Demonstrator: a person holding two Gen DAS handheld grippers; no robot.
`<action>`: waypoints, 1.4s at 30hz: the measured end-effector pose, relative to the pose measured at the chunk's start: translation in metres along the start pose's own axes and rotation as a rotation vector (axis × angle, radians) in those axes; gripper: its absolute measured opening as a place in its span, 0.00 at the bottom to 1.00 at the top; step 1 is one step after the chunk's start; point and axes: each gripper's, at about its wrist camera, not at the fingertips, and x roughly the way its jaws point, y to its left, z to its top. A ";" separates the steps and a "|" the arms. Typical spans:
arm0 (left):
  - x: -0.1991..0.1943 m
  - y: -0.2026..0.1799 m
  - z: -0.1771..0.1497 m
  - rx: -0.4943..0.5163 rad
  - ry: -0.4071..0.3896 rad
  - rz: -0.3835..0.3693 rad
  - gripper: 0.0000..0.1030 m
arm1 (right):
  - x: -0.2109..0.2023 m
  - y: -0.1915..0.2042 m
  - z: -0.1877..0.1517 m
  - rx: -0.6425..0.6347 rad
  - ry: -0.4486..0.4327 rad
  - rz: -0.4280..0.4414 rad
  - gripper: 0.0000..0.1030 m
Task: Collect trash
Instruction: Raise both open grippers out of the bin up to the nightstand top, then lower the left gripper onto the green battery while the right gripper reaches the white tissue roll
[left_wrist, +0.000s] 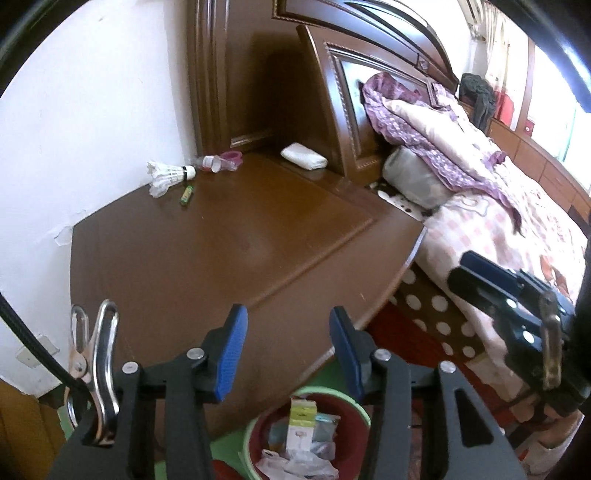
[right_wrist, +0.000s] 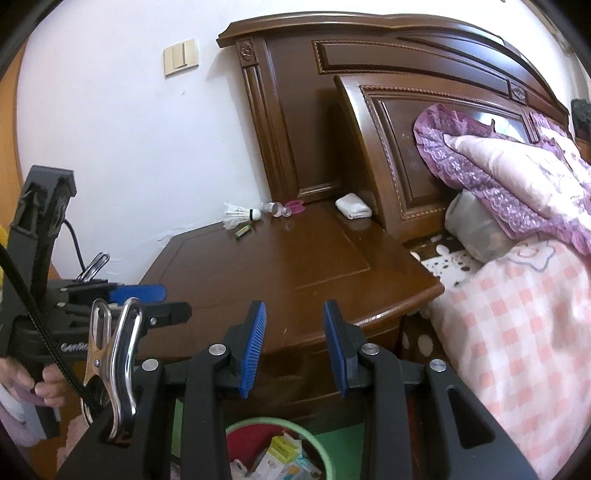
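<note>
Trash sits far back on the brown wooden counter (right_wrist: 280, 273) by the wall: white feathered shuttlecock (right_wrist: 238, 215), small green battery (right_wrist: 243, 232) just nearer, clear tipped bottle (right_wrist: 272, 209), pink ring (right_wrist: 295, 206), folded white cloth (right_wrist: 352, 206) to the right. Green-rimmed bin (right_wrist: 325, 456) near, below, full of packets. No readable label. Left claw (left_wrist: 288, 345) and right claw (right_wrist: 295, 345) both partly open, empty, touching nothing.

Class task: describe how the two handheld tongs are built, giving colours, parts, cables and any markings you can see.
Both the left tongs and the right tongs have black plastic linkage arms with silver rivets and ribbed blue pads. A shiny metal spring clip sits on each body's left side, beside a black braided cable. The body of the left tongs carries pale lettering, only partly visible.
</note>
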 end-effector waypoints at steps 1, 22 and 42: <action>0.004 0.002 0.004 -0.002 0.002 0.002 0.44 | 0.002 0.000 0.003 -0.006 -0.001 -0.002 0.32; 0.078 0.067 0.072 -0.123 0.067 0.077 0.31 | 0.049 0.003 0.035 -0.096 0.038 -0.016 0.32; 0.139 0.123 0.136 -0.261 0.083 0.031 0.35 | 0.094 -0.017 0.046 -0.112 0.080 -0.004 0.32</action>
